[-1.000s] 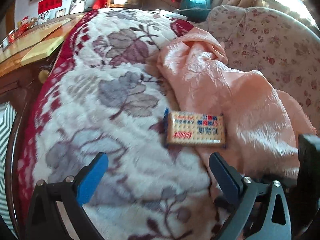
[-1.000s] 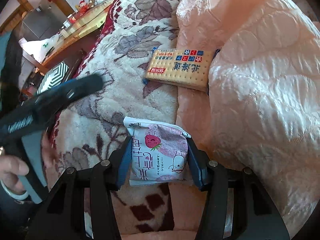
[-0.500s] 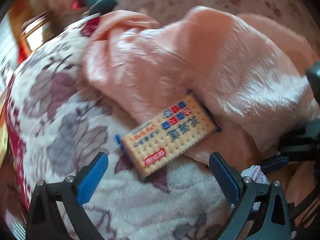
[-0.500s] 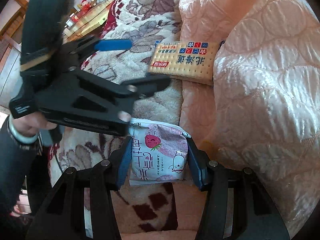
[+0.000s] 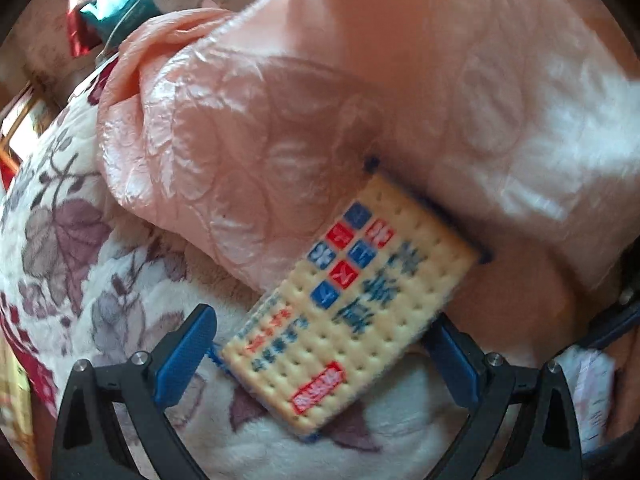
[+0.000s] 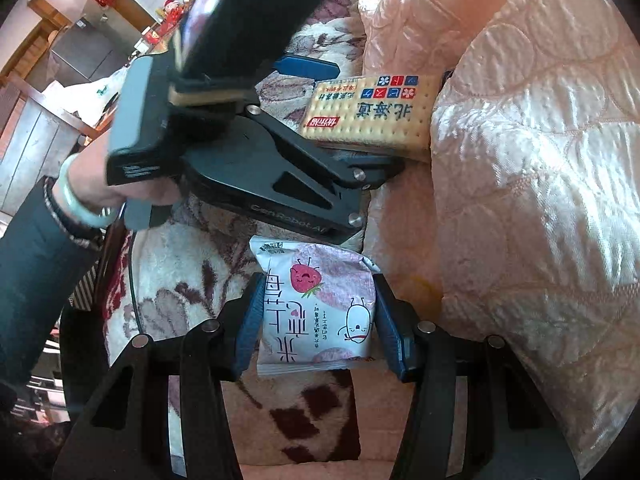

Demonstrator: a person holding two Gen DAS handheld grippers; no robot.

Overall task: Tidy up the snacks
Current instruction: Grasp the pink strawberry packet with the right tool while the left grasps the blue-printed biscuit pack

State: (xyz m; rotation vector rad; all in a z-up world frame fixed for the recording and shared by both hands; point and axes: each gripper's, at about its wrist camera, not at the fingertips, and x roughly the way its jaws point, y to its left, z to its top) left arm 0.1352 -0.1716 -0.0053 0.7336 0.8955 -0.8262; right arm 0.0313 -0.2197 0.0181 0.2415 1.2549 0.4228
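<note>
A cream cracker packet (image 5: pixel 348 312) with blue and red print lies aslant on the bedding, its far end tucked against the peach quilt. My left gripper (image 5: pixel 320 356) is open and straddles the packet's near half, one blue pad on each side, neither pressing. In the right wrist view the same cracker packet (image 6: pixel 372 112) lies beyond a person's hand (image 6: pixel 104 184) that holds the left gripper's black body. My right gripper (image 6: pixel 320 320) is shut on a white and pink strawberry snack pouch (image 6: pixel 320 308), held upright just above the bedding.
A shiny peach quilt (image 5: pixel 360 100) is heaped on the right and behind. A floral fleece blanket (image 5: pixel 80 260) covers the left side. Teal and red wrapped things (image 5: pixel 112 4) sit far back. A dark sleeve (image 6: pixel 36 280) fills the left edge.
The left gripper has rolled and come down toward the cracker packet, which now lies between its fingers. The right gripper has kept still with the pouch in it.
</note>
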